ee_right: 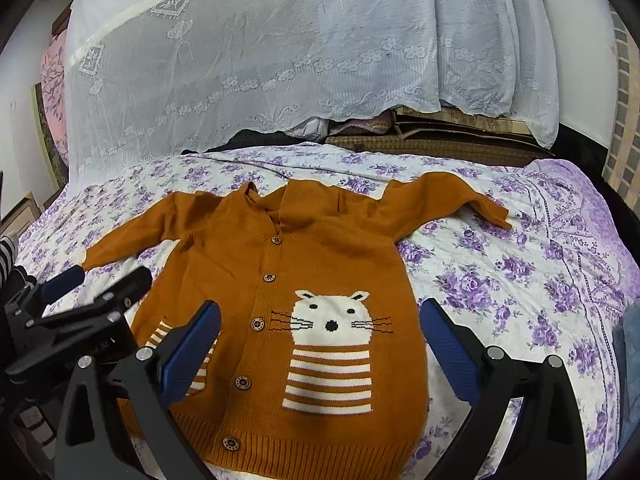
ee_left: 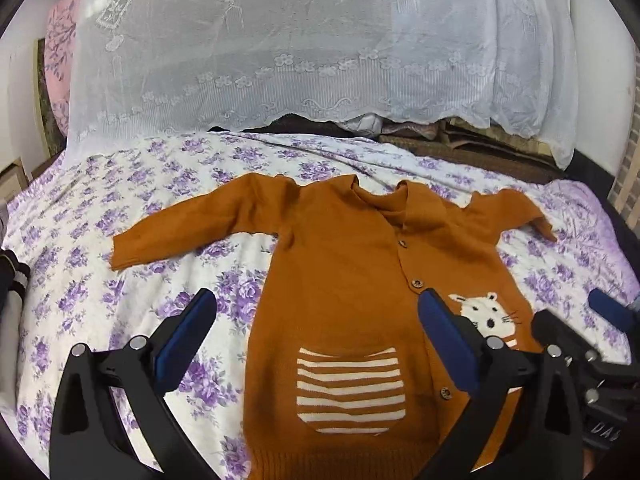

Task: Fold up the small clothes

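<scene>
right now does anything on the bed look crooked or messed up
Mostly tidy. The cardigan lies flat and buttoned, but its far right sleeve is bent and bunched, while the left sleeve lies straight. No damage visible.

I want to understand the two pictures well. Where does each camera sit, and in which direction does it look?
Left wrist: sits on the left gripper, looks forward over the cardigan's striped pocket; own open fingers show, right gripper at the right edge.
Right wrist: sits on the right gripper, looks at the cat design; own open fingers show, left gripper at the left.
Shared: cardigan, floral bedsheet, lace curtain.
</scene>
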{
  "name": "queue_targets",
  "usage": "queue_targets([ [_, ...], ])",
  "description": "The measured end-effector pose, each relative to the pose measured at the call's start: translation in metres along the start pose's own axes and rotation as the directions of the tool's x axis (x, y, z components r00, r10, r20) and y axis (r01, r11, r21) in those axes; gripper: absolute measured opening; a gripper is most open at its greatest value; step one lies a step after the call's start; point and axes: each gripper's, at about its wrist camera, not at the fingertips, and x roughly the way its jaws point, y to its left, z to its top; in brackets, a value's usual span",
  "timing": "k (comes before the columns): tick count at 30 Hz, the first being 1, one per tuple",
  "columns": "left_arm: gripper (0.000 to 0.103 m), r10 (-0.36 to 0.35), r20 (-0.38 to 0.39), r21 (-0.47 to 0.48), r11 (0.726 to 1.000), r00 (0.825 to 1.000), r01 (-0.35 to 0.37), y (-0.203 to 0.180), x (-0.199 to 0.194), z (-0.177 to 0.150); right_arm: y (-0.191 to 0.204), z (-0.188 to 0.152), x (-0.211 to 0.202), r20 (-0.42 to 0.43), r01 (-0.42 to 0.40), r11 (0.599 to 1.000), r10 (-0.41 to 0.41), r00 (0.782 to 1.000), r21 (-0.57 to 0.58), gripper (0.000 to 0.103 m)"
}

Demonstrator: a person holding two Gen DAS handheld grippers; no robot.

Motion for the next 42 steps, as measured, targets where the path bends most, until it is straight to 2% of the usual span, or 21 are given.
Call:
queue_targets([
  [6, 0.098, -0.024, -0.009, 0.015, 1.000, 1.000, 0.024, -0.003, -0.001, 0.000, 0.005, -0.003, 0.001, -0.008, -0.004, 1.000, 0.004, 1.000, -0.015, 0.100],
  [11, 0.098, -0.013, -0.027, 0.016, 1.000, 1.000, 0.013, -0.004, 0.002, -0.002, 0.006, -0.004, 0.001, -0.011, -0.010, 1.000, 0.010, 1.000, -0.015, 0.100],
  [18, 0.098, -0.008, -0.007, 0.036, 0.999, 1.000, 0.008, -0.006, 0.000, -0.002, 0.006, -0.004, 0.001, -0.013, -0.013, 1.000, 0.013, 1.000, -0.010, 0.100],
  [25, 0.099, 0.028, 0.020, 0.038, 0.999, 0.999, -0.028, -0.004, -0.004, 0.000, 0.010, -0.007, 0.002, -0.029, 0.008, 0.999, -0.010, 1.000, -0.040, 0.100],
  [31, 0.099, 0.069, 0.030, 0.043, 0.997, 0.997, -0.070, -0.006, -0.008, 0.001, 0.010, -0.009, 0.004, -0.037, -0.003, 0.999, 0.002, 0.999, -0.034, 0.100],
  [36, 0.099, 0.032, 0.037, 0.035, 0.999, 0.999, -0.034, -0.004, -0.009, 0.003, 0.008, -0.009, 0.003, -0.042, -0.027, 0.999, 0.027, 0.999, -0.016, 0.100],
  [42, 0.098, 0.008, 0.063, 0.033, 0.999, 0.998, -0.010, -0.004, -0.014, 0.005, 0.018, -0.013, 0.006, -0.055, -0.028, 0.998, 0.025, 0.998, -0.065, 0.100],
])
